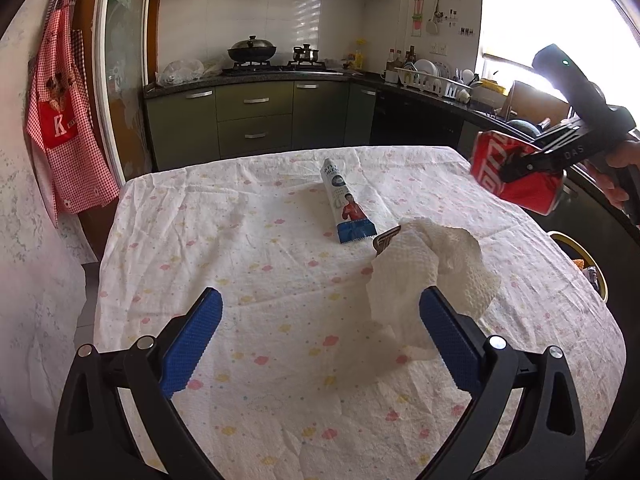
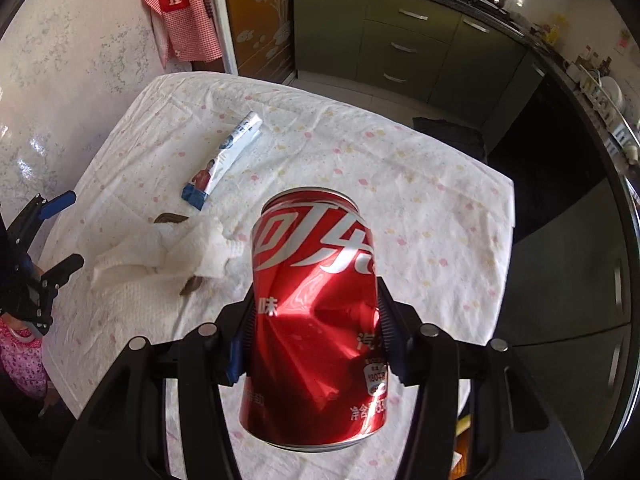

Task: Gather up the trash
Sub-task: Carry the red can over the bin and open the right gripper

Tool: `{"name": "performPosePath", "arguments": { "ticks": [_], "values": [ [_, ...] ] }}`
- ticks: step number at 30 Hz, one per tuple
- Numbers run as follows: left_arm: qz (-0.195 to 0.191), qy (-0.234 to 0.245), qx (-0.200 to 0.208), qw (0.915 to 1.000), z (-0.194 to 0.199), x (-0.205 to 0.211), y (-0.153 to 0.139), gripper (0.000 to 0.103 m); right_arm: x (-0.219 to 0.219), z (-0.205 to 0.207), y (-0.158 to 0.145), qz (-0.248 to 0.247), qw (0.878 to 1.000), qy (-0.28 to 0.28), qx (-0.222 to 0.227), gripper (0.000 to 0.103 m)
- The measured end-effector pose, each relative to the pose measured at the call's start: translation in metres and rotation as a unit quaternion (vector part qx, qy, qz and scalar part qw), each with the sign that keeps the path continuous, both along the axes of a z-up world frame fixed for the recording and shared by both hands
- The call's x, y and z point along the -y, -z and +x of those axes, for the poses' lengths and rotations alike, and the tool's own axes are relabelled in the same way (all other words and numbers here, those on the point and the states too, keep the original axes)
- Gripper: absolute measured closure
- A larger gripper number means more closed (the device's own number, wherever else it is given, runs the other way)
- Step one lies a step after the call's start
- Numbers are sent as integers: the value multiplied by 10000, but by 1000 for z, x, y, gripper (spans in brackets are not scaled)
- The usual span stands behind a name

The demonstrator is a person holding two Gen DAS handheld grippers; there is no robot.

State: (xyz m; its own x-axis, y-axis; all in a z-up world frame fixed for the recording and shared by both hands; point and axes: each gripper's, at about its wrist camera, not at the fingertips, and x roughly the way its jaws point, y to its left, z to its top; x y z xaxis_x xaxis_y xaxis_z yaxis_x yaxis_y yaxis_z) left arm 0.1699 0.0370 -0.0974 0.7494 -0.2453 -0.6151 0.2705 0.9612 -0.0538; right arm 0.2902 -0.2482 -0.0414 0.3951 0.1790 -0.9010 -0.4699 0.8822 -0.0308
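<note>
My right gripper (image 2: 316,332) is shut on a dented red cola can (image 2: 316,312) and holds it in the air over the table's right side; the can also shows in the left wrist view (image 1: 516,172). My left gripper (image 1: 320,320) is open and empty, low over the table, with a crumpled white paper towel (image 1: 428,276) just ahead of its right finger. The towel (image 2: 160,252) partly covers a small brown object (image 1: 386,238). A white and blue toothpaste tube (image 1: 346,204) lies further back on the table; it also shows in the right wrist view (image 2: 224,160).
The table wears a white cloth with pastel dots (image 1: 260,264). A round bin with a yellow rim (image 1: 584,264) stands off the table's right edge. Green kitchen cabinets (image 1: 256,120) and a stove stand behind. A red checked apron (image 1: 60,120) hangs at the left.
</note>
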Motion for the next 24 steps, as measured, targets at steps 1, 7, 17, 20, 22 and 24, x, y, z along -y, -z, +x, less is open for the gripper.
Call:
{"name": "performPosePath", "arguments": {
  "ticks": [1,7,17,20,22,24],
  "values": [
    [-14,13,19,10000,-1,0,-1,6,15,-8,-4,-1,9999,118,38,52],
    [23,79,67,9999,-3,4,-1,6,128,-41,-1,-149,9916,1281,-62,52],
    [31,99,44,9999,-2,5,1,6,272,-56,67,-252,9511,2961,-845,52],
    [32,103,46,9999,-2,6,1,6,292,-47,86,-149,9420,3218,-946,50],
    [31,104,61,9999,-2,6,1,6,303,-46,89,-163,9334,3486,-836,33],
    [7,113,71,9999,-3,5,1,6,311,-53,83,-57,9259,3721,-644,33]
  ]
}}
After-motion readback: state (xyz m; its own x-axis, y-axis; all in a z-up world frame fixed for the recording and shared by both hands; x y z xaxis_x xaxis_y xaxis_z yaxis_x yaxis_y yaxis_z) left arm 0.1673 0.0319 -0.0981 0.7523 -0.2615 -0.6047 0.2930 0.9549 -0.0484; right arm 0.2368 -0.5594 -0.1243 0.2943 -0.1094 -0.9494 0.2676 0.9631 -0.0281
